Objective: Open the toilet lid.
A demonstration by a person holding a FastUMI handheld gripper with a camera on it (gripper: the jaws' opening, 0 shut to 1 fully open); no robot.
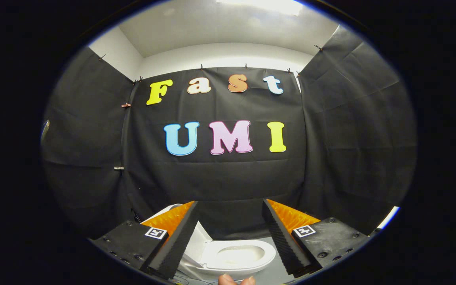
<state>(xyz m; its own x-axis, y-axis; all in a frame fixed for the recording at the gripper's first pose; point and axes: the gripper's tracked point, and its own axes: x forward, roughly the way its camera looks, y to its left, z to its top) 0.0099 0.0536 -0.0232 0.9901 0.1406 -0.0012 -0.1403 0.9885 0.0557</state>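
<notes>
My claw (230, 215) is open, its 2 fingers wide apart; below them the toilet (247, 259) shows its lid (198, 241) raised.

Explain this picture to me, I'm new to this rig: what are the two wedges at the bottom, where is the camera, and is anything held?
The camera rides on a hand-held gripper and looks forward along its two fingers; those are the wedges. They stand wide apart and hold nothing. Between and beyond them sits a white ceramic toilet on a grey floor, its lid already raised toward the side, the bowl open. Black cloth walls close the booth. A person's fingertips show at the bottom, between the fingers.
</notes>
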